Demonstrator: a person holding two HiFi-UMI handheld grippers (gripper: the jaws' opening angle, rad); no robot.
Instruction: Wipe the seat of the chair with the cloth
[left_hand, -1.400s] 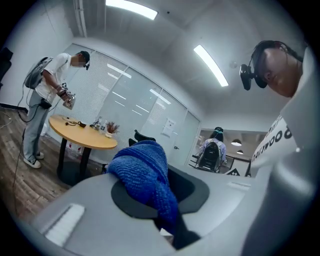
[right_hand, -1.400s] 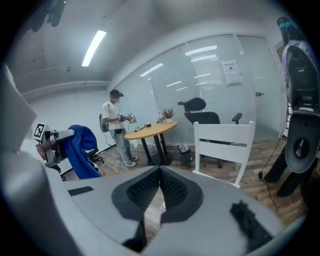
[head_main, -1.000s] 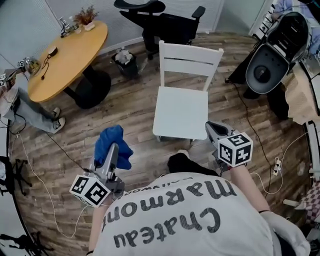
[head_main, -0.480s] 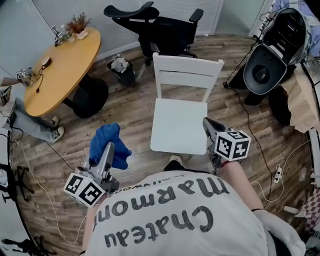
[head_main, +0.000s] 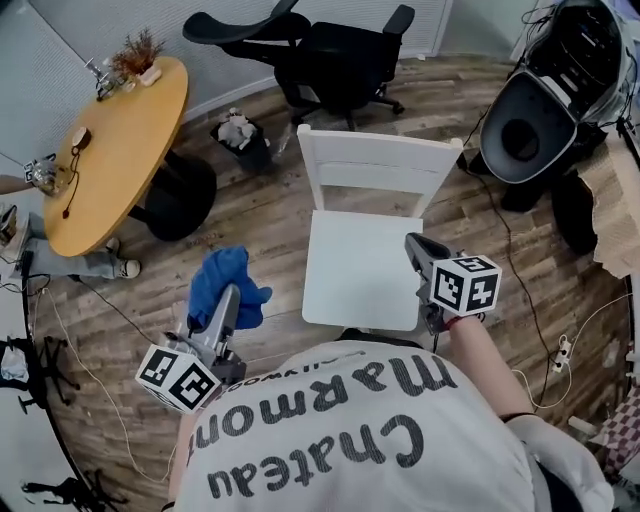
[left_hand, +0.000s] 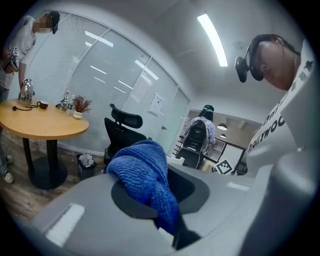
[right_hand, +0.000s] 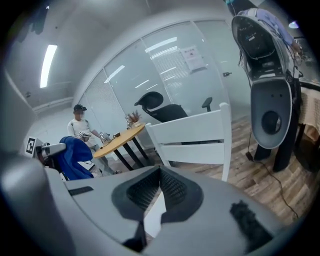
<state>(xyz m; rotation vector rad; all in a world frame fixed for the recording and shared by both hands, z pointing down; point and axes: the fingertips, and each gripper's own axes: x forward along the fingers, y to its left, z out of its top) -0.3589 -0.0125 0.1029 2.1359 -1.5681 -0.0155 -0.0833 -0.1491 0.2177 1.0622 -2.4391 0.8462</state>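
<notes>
- The left gripper (head_main: 225, 303) is kept clamped on the blue cloth (head_main: 222, 275), which is bunched over its jaws. The right gripper (head_main: 413, 242) is closed on nothing, at the seat's right edge.
- The white chair (head_main: 375, 165) is seen nearer than a second ago, as the person has been brought up to its near edge.
- The seat (head_main: 360, 275) is bare and is judged within reach.
- The cloth is held over the floor just left of the seat; wiping is not yet begun.
</notes>
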